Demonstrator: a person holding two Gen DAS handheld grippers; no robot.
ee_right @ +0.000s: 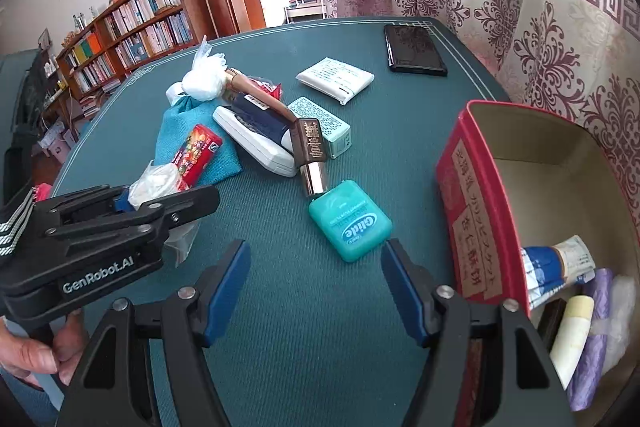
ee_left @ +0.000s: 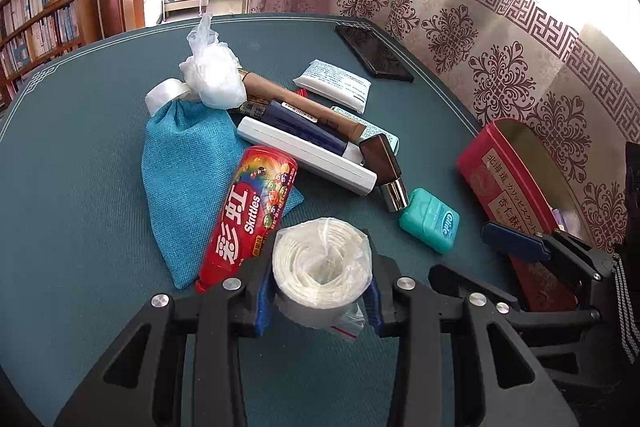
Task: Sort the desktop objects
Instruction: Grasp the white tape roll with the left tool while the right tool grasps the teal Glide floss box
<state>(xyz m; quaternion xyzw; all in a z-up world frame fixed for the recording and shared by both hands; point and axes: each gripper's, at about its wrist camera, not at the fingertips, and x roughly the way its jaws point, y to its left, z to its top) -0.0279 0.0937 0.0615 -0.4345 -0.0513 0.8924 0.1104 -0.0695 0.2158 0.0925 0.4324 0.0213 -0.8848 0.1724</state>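
Bagged roll point(ee_left: 320, 267) between left gripper point(ee_left: 318, 297) pads

Left gripper point(ee_left: 320, 301) jaws clamped on something; right gripper point(ee_right: 316, 287) jaws spread wide.

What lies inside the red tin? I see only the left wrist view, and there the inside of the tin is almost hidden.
Observer: A purple roll lies in the tin, and a cream tube lies beside it.
Operator: Thank you. Does the right hand-held gripper hold anything?
Observer: No. The right hand-held gripper is open with nothing between its pads. The floss box sits just ahead of it on the mat.
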